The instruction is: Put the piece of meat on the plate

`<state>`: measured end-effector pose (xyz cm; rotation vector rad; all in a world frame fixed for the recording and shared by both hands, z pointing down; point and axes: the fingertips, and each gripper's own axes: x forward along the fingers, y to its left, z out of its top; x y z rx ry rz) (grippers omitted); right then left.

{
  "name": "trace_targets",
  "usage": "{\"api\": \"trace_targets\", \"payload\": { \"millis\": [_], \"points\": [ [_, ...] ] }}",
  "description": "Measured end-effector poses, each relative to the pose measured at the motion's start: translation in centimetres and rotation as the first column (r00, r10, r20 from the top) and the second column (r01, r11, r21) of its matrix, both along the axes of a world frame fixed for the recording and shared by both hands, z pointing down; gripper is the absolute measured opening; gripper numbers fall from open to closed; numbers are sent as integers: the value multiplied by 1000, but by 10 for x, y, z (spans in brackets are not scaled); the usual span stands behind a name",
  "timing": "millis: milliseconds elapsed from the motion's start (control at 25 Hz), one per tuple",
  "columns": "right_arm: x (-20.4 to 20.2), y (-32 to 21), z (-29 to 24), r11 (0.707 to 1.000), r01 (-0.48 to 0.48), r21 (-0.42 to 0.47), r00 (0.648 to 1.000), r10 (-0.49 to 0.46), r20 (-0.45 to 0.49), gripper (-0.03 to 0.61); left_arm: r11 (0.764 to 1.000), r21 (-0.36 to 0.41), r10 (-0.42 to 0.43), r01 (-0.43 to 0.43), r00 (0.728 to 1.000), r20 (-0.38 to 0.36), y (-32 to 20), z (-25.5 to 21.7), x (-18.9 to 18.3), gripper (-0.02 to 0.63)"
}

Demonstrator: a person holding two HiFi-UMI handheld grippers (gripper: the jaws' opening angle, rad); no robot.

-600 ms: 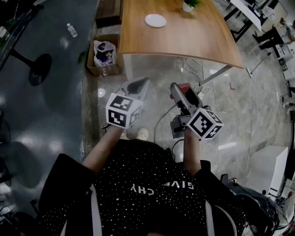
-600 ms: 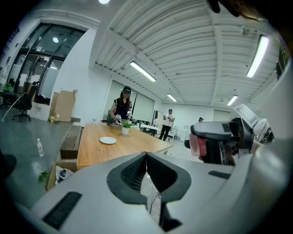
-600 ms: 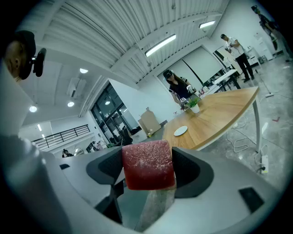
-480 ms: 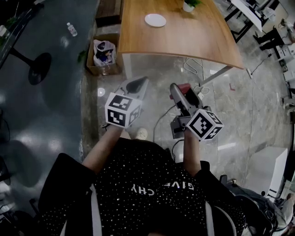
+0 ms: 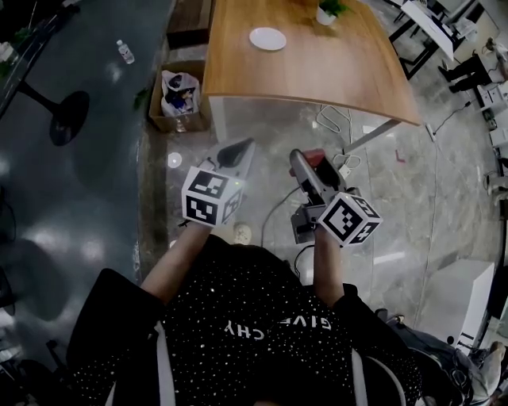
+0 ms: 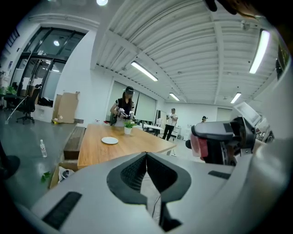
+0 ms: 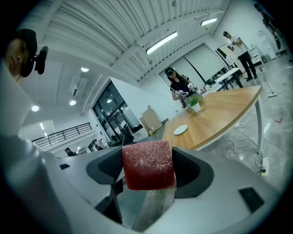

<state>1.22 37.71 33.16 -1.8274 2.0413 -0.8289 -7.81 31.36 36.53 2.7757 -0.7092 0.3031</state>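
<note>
Head view: the person stands on the floor well short of the wooden table (image 5: 333, 75), with both grippers held out in front of the body. The white plate (image 5: 267, 37) sits on the far part of the tabletop, bare, with a small potted plant (image 5: 325, 10) near it to the right. A cardboard box (image 5: 181, 93) with a bag in it stands on the floor by the near left corner of the table. The left gripper (image 5: 236, 148) and right gripper (image 5: 304, 161) are side by side, both aimed roughly toward the table; a red patch at the tip of the right one is the piece of meat (image 5: 317, 153). Left gripper view: the jaws meet along a closed seam with nothing between them, so this gripper is empty; the plate lies ahead on the table, well apart. Right gripper view: the jaws stand wide, pressed against both sides of the red block of meat, which is carried in the air and does not look to be slipping. The plate shows small in the distance beyond it. Status, as a judgement: pick-up is done and the meat is in carry. Left to do: close the gap to the table, bring the meat over the plate, lower it and let go.
</note>
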Motion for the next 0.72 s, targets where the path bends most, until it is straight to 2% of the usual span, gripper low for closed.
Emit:
{"api": "trace_targets", "payload": {
  "millis": [200,320,560,720],
  "points": [
    [4,-15,8,1000,8,-4,999,-8,-33,331,1000,30,-6,6,1000,-8,-11,0,11,9],
    [8,-33,9,1000,9,18,996,-7,-84,331,999,46,-1,2,1000,-26,-22,-4,21,9],
    [11,-72,9,999,27,27,982,-21,-187,331,999,44,-18,21,998,-55,-53,-11,33,9],
    [17,-98,12,999,47,8,979,-44,-197,331,999,21,-30,32,997,-70,-76,-12,43,9]
  ]
}}
